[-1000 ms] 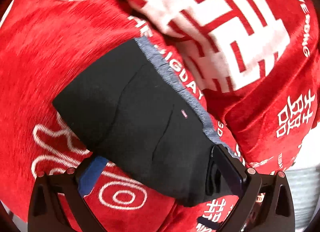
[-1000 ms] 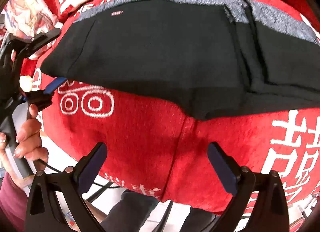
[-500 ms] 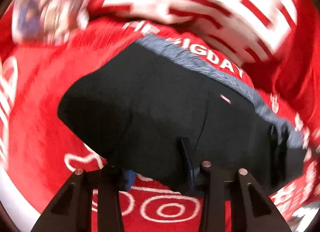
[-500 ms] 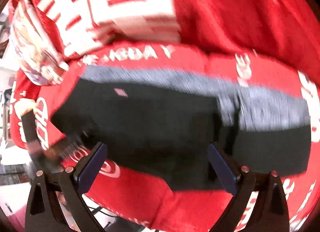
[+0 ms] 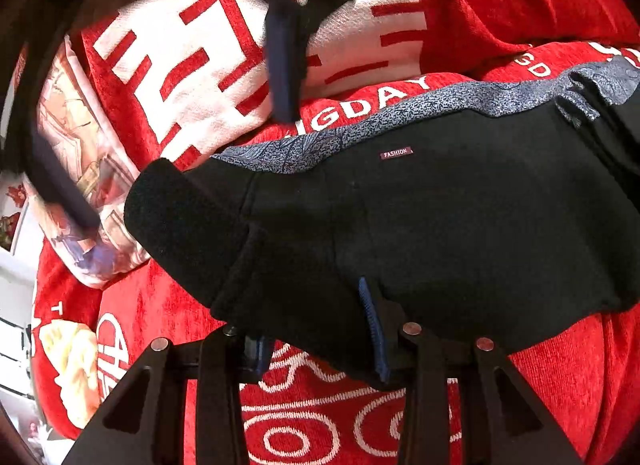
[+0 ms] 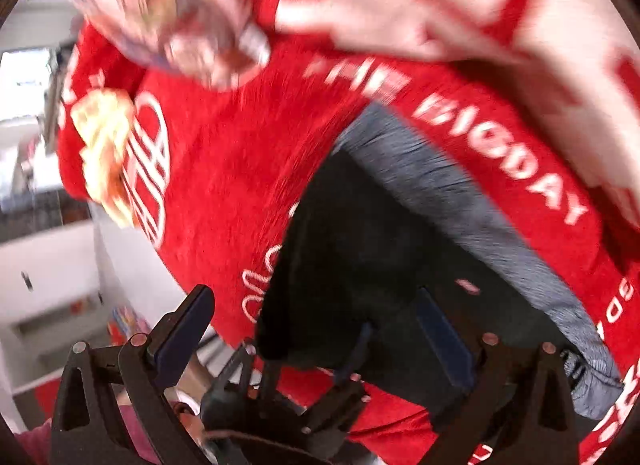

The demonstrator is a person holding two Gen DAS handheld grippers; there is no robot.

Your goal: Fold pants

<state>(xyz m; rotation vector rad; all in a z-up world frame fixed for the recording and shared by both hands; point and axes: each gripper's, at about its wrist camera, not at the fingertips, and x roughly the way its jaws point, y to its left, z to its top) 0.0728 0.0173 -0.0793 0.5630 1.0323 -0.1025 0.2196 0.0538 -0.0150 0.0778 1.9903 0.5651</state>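
The black pants (image 5: 440, 217) with a grey speckled waistband (image 5: 400, 113) and a small FASHION label lie folded on a red blanket (image 5: 560, 365). My left gripper (image 5: 316, 345) is narrowed onto the near folded edge of the pants, the cloth draped over its fingers. My right gripper (image 6: 316, 329) is open above the left end of the pants (image 6: 380, 265). Its blue-padded fingers (image 6: 180, 333) are wide apart. In the left wrist view the right gripper's fingers (image 5: 280, 65) show blurred at the top. In the right wrist view the left gripper (image 6: 304, 397) shows at the pants' near edge.
The red blanket has white lettering and a large white pattern (image 5: 248, 45). A printed cushion (image 5: 84, 169) lies at the left. A white room floor and furniture (image 6: 36, 265) show beyond the blanket's left edge.
My left gripper closed from wide open onto the near edge of the pants. My right gripper swung left over the pants' left end and stayed open.
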